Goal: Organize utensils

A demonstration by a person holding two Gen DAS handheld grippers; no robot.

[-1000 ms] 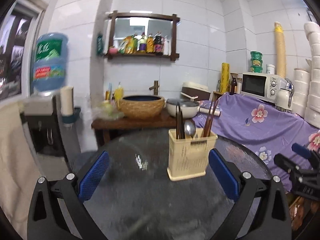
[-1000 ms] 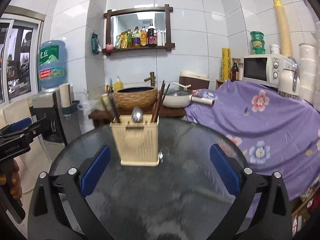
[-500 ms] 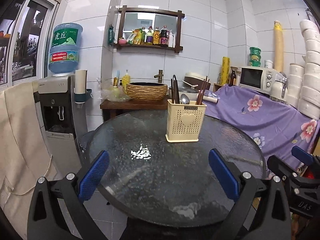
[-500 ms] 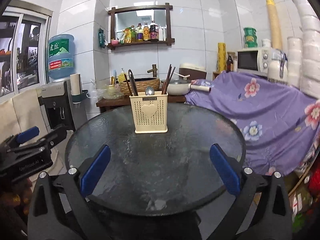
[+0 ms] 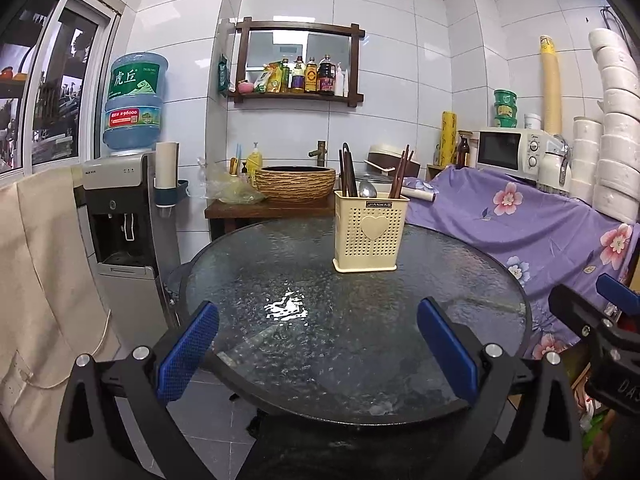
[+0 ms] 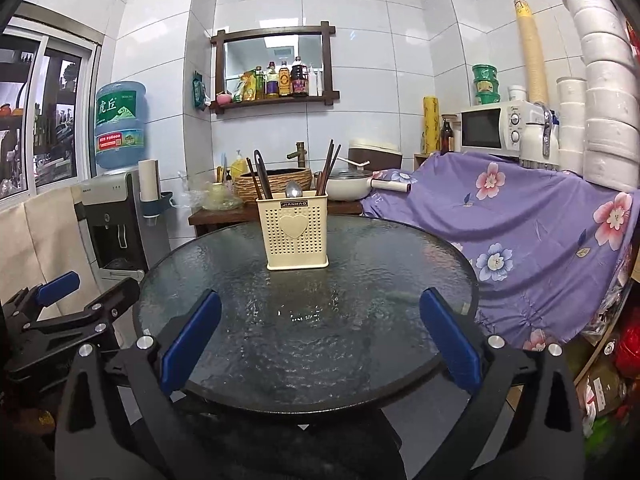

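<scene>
Both the left tongs (image 5: 318, 342) and right tongs (image 6: 320, 336) are spread wide, gripping nothing, over the near edge of the round glass counter (image 6: 360, 320). Well ahead of them stands the cream utensil holder (image 6: 294, 234), upright, with chopsticks (image 6: 329, 168) and a spoon (image 6: 293, 190) inside.
</scene>
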